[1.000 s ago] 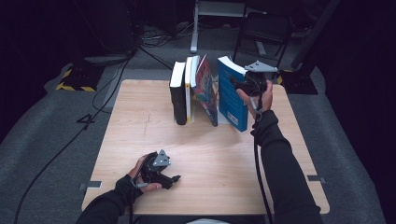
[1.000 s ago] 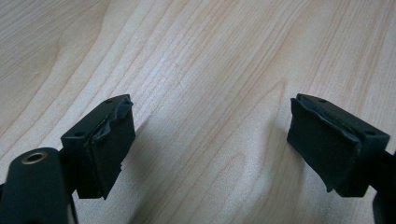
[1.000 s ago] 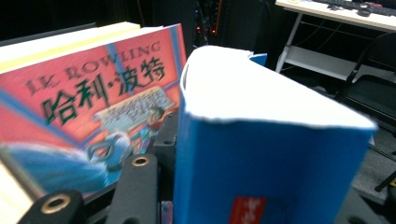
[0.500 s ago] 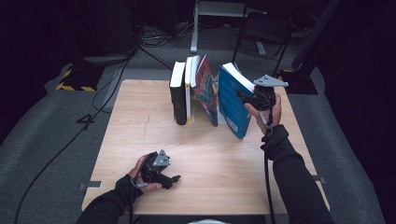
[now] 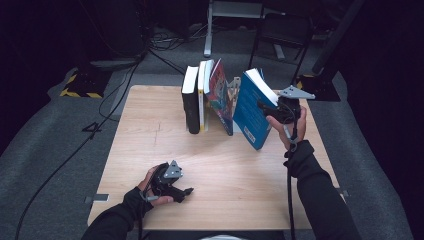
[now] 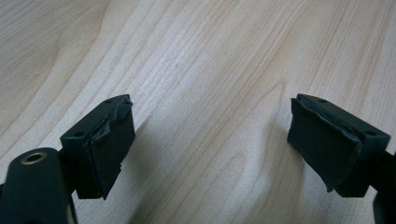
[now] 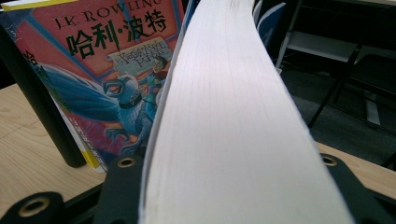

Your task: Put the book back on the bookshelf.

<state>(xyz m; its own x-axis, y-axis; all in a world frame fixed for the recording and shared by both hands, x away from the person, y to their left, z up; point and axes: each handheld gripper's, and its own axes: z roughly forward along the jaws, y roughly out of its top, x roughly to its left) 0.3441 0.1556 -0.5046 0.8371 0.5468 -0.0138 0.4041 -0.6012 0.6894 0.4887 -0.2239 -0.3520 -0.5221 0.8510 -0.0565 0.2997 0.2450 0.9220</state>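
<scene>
Dark studio/lab: wooden table (image 5: 150, 125) on grey carpet, floor cables (image 5: 65, 150), hazard-taped base (image 5: 80, 85).

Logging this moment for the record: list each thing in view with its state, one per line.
Blue book: tilted, pulled away from the row, between the jaws of the right hand-held gripper.
Colourful paperback: standing, leaning.
Black book: upright.
Yellow-edged book: upright.
Left hand-held gripper: open, empty, low over the table.
</scene>
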